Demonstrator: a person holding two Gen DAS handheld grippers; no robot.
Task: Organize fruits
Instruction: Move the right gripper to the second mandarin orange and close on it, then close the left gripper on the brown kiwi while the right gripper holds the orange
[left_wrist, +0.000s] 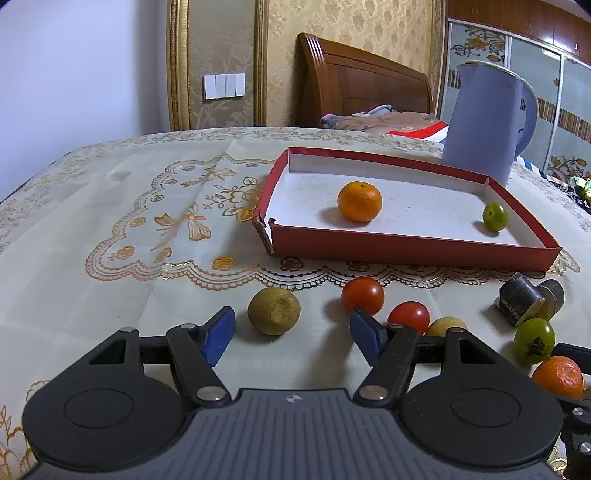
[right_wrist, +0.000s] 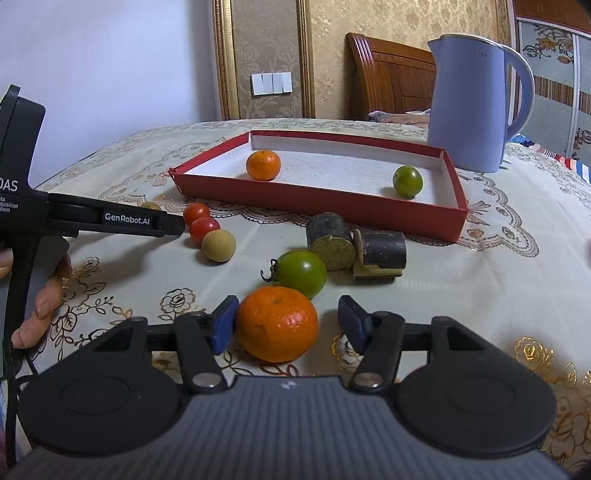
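Observation:
A red tray (left_wrist: 406, 249) (right_wrist: 321, 206) holds an orange (left_wrist: 359, 201) (right_wrist: 263, 164) and a green fruit (left_wrist: 495, 216) (right_wrist: 407, 180). My left gripper (left_wrist: 291, 330) is open, with a tan round fruit (left_wrist: 273, 311) just ahead between its fingers. Two red tomatoes (left_wrist: 362, 294) (left_wrist: 409, 316) lie by its right finger. My right gripper (right_wrist: 286, 323) is open around a second orange (right_wrist: 277, 323) on the cloth; its left pad touches the orange. A green tomato (right_wrist: 302, 272), two dark cut cylinders (right_wrist: 330, 240) and another tan fruit (right_wrist: 218, 245) lie beyond.
A lilac kettle (left_wrist: 487, 122) (right_wrist: 472, 103) stands behind the tray's right end. The table carries an embroidered cloth (left_wrist: 147, 221). The left gripper's body (right_wrist: 92, 218) and the hand holding it show at the left of the right wrist view.

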